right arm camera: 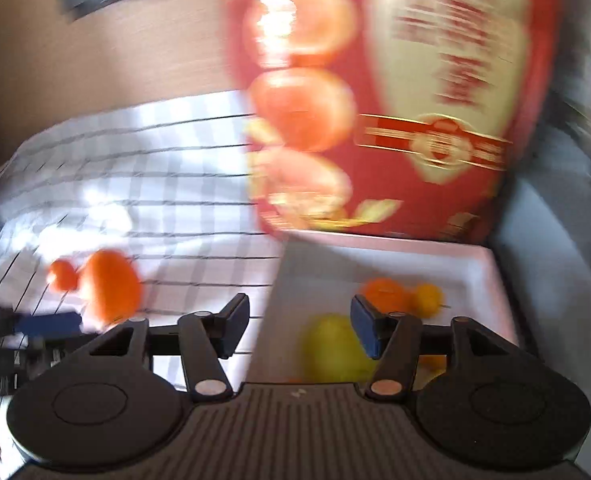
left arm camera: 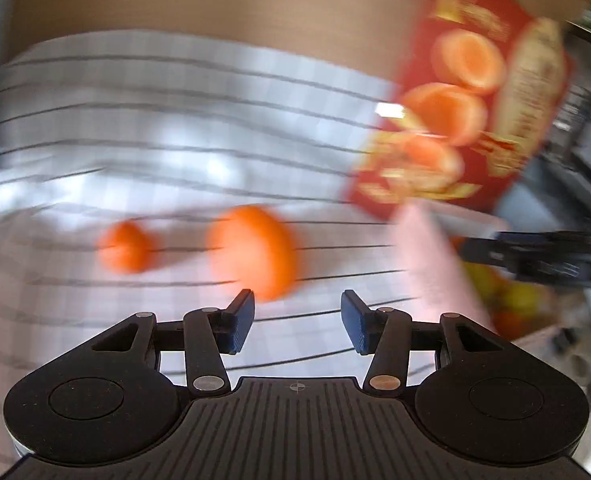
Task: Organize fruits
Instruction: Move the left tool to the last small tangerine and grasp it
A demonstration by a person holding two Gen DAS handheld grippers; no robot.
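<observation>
Left gripper (left arm camera: 297, 322), jaws spread and empty, faces the large orange (left arm camera: 253, 252) at 11 o'clock; a small orange (left arm camera: 123, 246) lies well left, both loose on the checked cloth (left arm camera: 175, 120). Right gripper (right arm camera: 299, 330), also spread and empty, hangs over the white tray (right arm camera: 475, 256), presumably the collecting place, holding a lemon (right arm camera: 331, 348) and other fruit. The red box (right arm camera: 395, 100) stands at 12 o'clock behind it; nothing blocks the oranges.

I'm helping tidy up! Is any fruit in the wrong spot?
Yes. Two round orange fruits, a small one and a bigger one, sit loose on the checked cloth, while the other fruit lies in the white tray.
</observation>
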